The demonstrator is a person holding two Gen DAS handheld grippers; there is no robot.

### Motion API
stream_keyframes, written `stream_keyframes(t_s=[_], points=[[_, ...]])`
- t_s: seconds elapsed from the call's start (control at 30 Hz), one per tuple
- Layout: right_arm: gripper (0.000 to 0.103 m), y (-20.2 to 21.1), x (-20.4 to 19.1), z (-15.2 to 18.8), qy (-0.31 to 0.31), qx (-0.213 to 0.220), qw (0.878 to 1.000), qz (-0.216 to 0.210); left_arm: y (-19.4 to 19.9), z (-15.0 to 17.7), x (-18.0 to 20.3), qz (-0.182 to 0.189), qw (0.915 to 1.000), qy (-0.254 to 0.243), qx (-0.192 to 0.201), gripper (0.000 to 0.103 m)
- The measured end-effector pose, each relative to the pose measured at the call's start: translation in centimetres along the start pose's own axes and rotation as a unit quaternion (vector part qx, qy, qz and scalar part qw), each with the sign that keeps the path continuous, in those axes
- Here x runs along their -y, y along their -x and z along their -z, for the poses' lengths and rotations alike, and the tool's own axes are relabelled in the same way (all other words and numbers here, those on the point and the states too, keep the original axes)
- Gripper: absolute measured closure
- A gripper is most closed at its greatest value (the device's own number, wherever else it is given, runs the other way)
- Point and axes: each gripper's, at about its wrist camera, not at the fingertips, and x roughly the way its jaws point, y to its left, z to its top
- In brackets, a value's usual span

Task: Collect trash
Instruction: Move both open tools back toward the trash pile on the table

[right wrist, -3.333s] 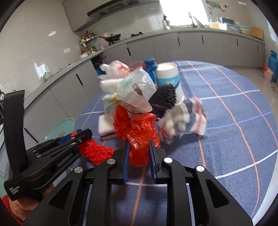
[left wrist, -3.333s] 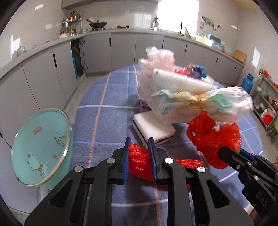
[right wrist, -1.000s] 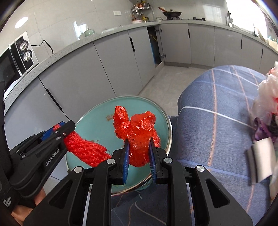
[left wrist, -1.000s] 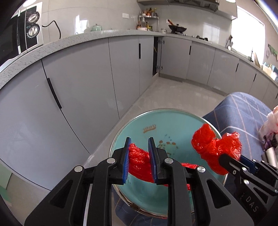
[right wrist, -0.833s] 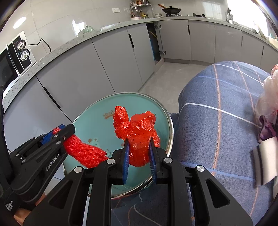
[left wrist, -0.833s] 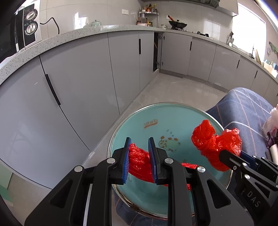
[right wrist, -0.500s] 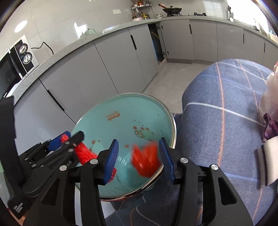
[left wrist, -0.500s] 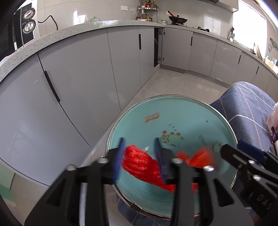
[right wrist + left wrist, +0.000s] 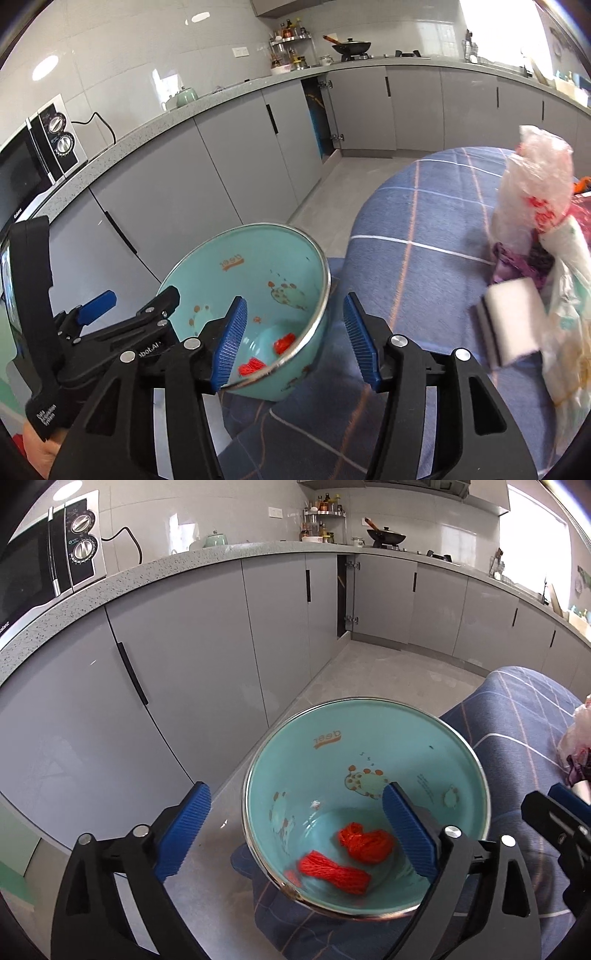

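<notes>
A teal bin (image 9: 369, 716) with a metal rim and cartoon prints stands at the table's edge; it also shows in the right wrist view (image 9: 207, 269). Two red pieces of trash lie at its bottom: a red net (image 9: 334, 873) and a crumpled red bag (image 9: 365, 843), partly seen in the right wrist view (image 9: 283, 341). My left gripper (image 9: 295, 830) is open and empty above the bin. My right gripper (image 9: 293, 339) is open and empty over the bin's near rim.
A blue checked tablecloth (image 9: 424, 221) covers the table. On it at the right lie plastic bags (image 9: 535, 184), a white sponge (image 9: 513, 321) and purple cloth (image 9: 517, 262). Grey cabinets (image 9: 184, 646) and a microwave (image 9: 48, 565) stand behind the bin.
Both grippers have opened. The red net and the red bag have dropped from the jaws into the bottom of the teal bin. The right gripper has drawn back a little.
</notes>
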Motion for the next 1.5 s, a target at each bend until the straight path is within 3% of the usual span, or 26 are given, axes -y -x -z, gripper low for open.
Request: stream_keyframes(t_s=[0.43,0.8,1.23,1.5], points=[[0.046,3.6,1.6,0.5,-0.020,0.026,0.999,0.004,2.7,0.8,2.6,0.016,0.9998,-0.013,0.003,0.006],[0.046,7.1,3.7,2.0,-0.025,0.037,0.999,0.027,4.7,2.4,5.3,0.050,0.9983,-0.030,0.002,0.006],[0.046,12.3,9.5,3.7,-0.060,0.068,0.991,0.101,7.1,3.8,9.5,0.100,0.9925,-0.069,0.008,0.006],[0.046,15.1,13.6,4.8,-0.089,0.083,0.980,0.156,8.6,4.7,14.0,0.143,0.9840,-0.105,0.015,0.006]])
